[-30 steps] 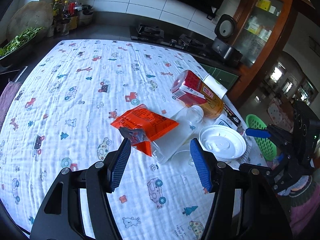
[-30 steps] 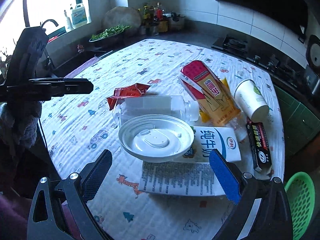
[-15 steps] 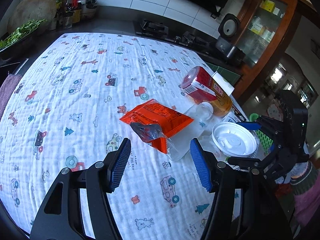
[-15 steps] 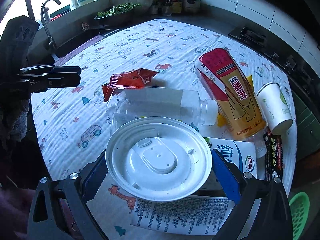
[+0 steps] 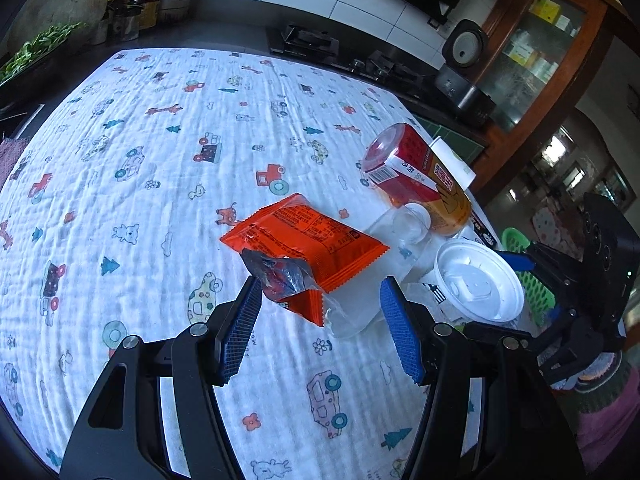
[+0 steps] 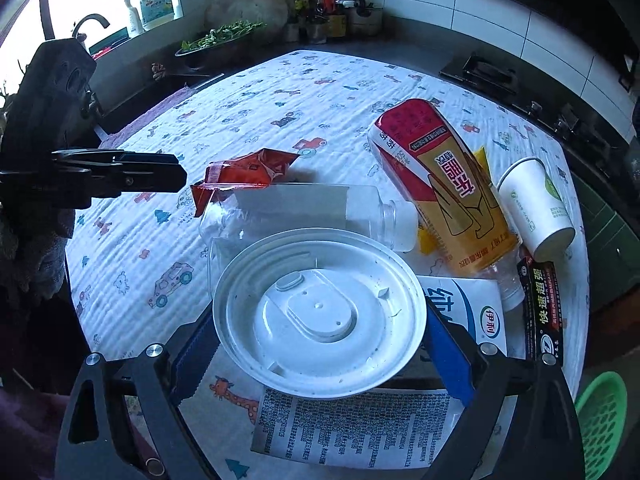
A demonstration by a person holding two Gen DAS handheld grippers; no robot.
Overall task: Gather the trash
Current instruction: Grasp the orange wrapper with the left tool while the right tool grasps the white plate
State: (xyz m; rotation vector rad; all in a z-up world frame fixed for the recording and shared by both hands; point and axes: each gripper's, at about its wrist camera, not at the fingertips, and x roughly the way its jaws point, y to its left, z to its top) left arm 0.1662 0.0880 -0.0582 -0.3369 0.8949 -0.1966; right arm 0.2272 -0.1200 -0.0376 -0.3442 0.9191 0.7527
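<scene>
1. A round white plastic lid (image 6: pixel 318 314), seemingly capping a white cup, sits between the blue-padded fingers of the right gripper (image 6: pixel 320 340); the pads flank its rim on both sides, but whether they press on it cannot be told.
2. Seen from the left wrist, the same lid (image 5: pixel 478 286) stands at the near right edge of the table, on top of a flattened white milk carton (image 6: pixel 476 312) and a printed paper sheet (image 6: pixel 352 428).
3. An orange foil snack wrapper (image 5: pixel 304 240) lies just ahead of the left gripper (image 5: pixel 318 320), whose jaws stand wide apart and hold nothing. The wrapper's long axis runs crosswise, from left-far to right-near, and its crumpled near end sits between the fingertips. The left gripper is clearly the nearer one to it.
4. The wrapper overlaps a clear plastic bottle (image 6: pixel 304 210) lying on its side.
5. Behind that lie a red and yellow drink bottle (image 6: pixel 440 184), a tipped white paper cup (image 6: pixel 536 204) and a black box (image 6: pixel 544 312).
6. A green plastic basket (image 6: pixel 600 420) sits below the table's right edge, likely the place for the trash.
7. A white cloth printed with cartoon animals and cars (image 5: pixel 140 140) covers the table.
</scene>
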